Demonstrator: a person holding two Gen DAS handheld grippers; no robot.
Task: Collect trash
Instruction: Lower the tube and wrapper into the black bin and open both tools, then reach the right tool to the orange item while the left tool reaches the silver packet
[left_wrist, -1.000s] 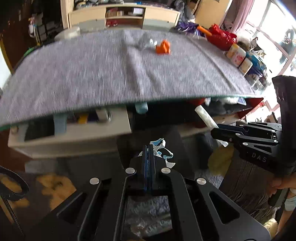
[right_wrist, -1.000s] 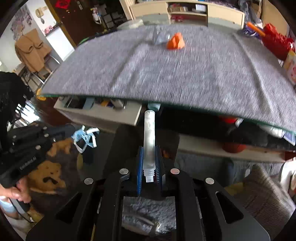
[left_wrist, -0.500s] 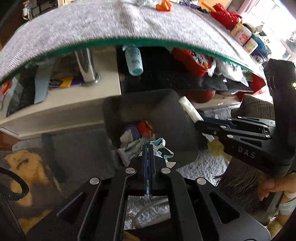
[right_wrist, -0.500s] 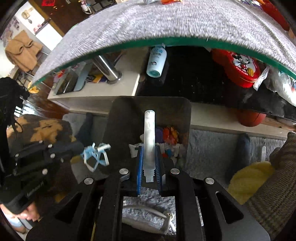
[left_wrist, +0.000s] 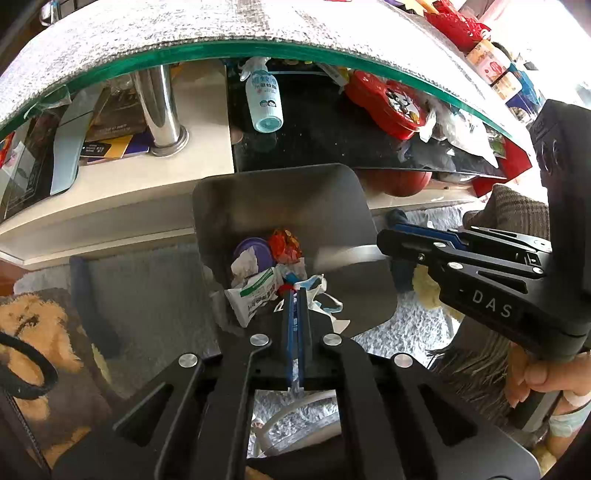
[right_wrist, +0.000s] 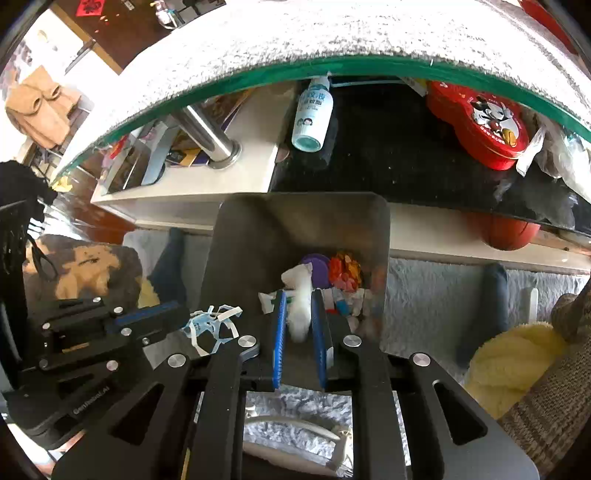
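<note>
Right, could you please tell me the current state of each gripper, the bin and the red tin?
Left gripper: jaws shut on mask, over the bin.
Right gripper: jaws opening, tube between them, blurred.
Bin: open-topped, partly filled with trash.
Red tin: lid on.

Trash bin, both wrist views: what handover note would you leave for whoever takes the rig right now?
Left gripper: shut on a crumpled blue-and-white face mask, held over the bin.
Right gripper: jaws opening above the bin; the white plastic tube between them is blurred, apparently dropping.
Done: wrappers and a toothpaste-like packet lie in the bin.
Left: release the mask, confirm the tube landed inside, then check the table top, mostly out of view here.
</note>
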